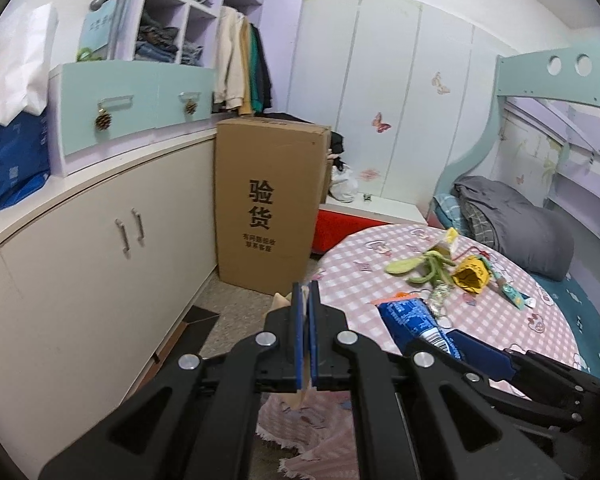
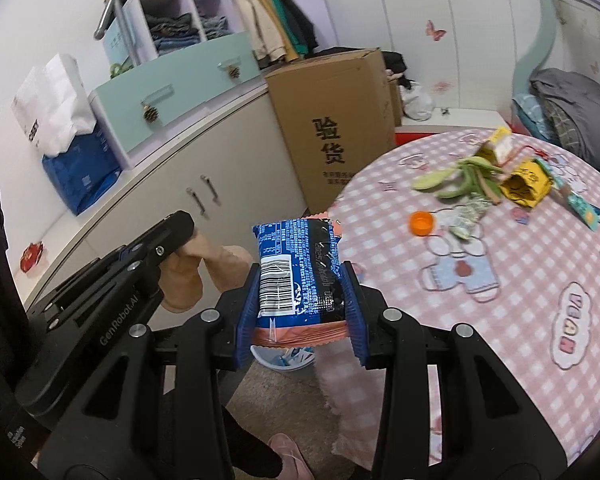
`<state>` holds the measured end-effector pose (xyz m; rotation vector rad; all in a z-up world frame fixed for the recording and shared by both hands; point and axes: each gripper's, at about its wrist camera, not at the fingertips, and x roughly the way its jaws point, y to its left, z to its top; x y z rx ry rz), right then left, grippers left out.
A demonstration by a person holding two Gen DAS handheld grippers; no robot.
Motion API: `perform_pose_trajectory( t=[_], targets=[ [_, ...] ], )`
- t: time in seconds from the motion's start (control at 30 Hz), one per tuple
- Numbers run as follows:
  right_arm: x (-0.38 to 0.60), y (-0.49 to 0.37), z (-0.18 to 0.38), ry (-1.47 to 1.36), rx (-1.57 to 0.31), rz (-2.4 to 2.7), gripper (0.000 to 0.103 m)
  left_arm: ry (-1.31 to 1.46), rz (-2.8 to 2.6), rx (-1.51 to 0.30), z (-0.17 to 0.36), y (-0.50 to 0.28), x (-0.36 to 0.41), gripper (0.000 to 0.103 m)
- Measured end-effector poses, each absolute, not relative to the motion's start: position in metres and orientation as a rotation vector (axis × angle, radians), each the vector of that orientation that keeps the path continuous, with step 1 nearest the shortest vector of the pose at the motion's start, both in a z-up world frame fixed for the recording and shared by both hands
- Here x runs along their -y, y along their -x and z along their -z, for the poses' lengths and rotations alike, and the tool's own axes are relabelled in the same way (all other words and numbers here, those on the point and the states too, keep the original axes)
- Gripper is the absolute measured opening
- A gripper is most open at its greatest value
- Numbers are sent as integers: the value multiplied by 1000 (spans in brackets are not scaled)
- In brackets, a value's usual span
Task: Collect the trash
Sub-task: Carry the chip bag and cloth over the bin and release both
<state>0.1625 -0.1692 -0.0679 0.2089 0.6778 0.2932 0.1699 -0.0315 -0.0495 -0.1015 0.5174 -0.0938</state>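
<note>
In the right wrist view, my right gripper point(image 2: 302, 276) is shut on a blue snack packet point(image 2: 296, 264) with a barcode, held over the edge of the round pink-checked table point(image 2: 500, 340). My left gripper point(image 1: 306, 294) is shut on a beige crumpled scrap point(image 2: 188, 276), which hangs from its tip point(image 2: 182, 236) just left of the packet. The packet point(image 1: 414, 318) and the right gripper point(image 1: 484, 360) also show in the left wrist view. On the table lie green peels point(image 2: 456, 180), a yellow carton point(image 2: 528, 186), an orange cap point(image 2: 422, 223) and a crumpled wrapper point(image 2: 468, 216).
A pale bin point(image 2: 284, 360) sits on the floor below the held packet. A tall cardboard box point(image 1: 268, 208) stands by the long white cabinet point(image 1: 100, 264). A bed with grey bedding point(image 1: 520, 224) lies beyond the table. A person's pink slipper point(image 2: 288, 456) is on the floor.
</note>
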Motion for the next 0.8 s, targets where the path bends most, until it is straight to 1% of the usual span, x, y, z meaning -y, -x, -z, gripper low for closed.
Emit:
perform_pose_trajectory(
  t=[0.27,0.8],
  targets=[
    [123,-183,85,-165,-738,-360,38,150,24,-556,67,-178,-17,3],
    [34,-254,145,-85,-897,-477,38,289,-151,-714,134,-231,-123,3]
  ],
)
